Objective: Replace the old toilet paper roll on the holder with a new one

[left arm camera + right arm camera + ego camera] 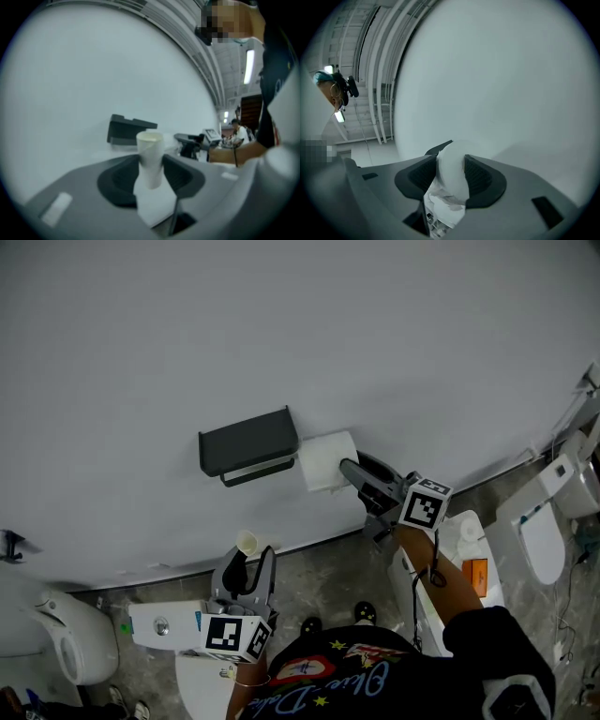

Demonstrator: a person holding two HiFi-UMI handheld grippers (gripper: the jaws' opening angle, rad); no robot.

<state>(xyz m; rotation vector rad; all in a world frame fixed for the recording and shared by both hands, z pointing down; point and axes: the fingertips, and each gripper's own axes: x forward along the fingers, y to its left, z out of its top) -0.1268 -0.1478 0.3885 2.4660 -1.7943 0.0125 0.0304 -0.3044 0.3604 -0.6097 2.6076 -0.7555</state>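
A pale grey wall [281, 334] carries a dark grey box-shaped holder [248, 442] with a flat shelf top, fixed well above the floor line. The mottled grey floor [323, 563] bears a white toilet [70, 648] at the left, another white toilet [544, 535] at the right, and two black shoes [366, 612] between them.

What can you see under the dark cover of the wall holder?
Under the holder's cover only a bare bar shows, no roll on it. The new roll, clamped in the right tongs, sits beside the cover's right end. The cover hides the bar's mounting.
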